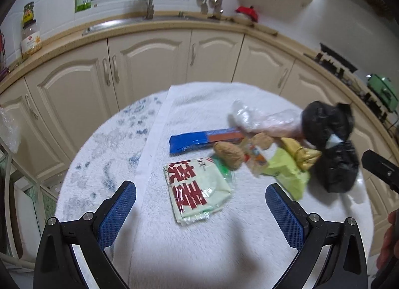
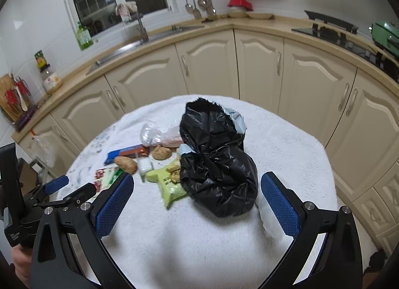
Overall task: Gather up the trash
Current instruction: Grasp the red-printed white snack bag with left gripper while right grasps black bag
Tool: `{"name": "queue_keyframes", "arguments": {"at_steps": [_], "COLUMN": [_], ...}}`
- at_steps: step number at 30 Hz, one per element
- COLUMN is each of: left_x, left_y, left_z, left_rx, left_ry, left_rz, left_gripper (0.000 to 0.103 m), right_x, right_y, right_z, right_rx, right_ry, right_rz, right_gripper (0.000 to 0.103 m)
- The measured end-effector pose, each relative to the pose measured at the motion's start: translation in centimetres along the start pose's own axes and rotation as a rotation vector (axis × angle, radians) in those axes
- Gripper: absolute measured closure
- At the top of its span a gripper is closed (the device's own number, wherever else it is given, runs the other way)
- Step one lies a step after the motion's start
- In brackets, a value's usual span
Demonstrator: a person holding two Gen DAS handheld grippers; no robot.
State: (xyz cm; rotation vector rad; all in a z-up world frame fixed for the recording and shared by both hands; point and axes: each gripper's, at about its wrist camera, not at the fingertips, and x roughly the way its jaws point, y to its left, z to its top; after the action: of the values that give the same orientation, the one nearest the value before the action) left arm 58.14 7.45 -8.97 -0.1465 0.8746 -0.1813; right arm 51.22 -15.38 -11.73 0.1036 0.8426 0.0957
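My left tongs [image 1: 200, 210] and right tongs [image 2: 197, 205] both gape empty above the table [image 2: 286, 139]; the black trash bag [image 2: 219, 164] lies just ahead between my right tongs' fingers, wrappers [image 1: 197, 189] beside it.

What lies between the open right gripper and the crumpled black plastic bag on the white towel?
Only bare white towel lies between the right gripper and the crumpled black plastic bag, as the right wrist view shows.
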Motion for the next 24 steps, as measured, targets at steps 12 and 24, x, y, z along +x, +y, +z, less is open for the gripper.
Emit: {"name": "queue_keyframes", "arguments": {"at_steps": [12,24], "left_x": [8.5,7.6], "left_y": [-2.6,-1.5], "left_z": [2.9,3.0], "left_rx": [0.065,0.071], "left_ry": [0.075,0.036], "left_rz": [0.093,0.007], "left_gripper": [0.013,0.030], "right_x": [7.1,4.1], "right_y": [-2.0,-3.7], "right_z": [1.5,-0.2], "right_rx": [-0.028,0.050], "right_ry": [0.101,0.054], "right_rz": [-0.038,0.057], "right_gripper": [0.010,0.029]}}
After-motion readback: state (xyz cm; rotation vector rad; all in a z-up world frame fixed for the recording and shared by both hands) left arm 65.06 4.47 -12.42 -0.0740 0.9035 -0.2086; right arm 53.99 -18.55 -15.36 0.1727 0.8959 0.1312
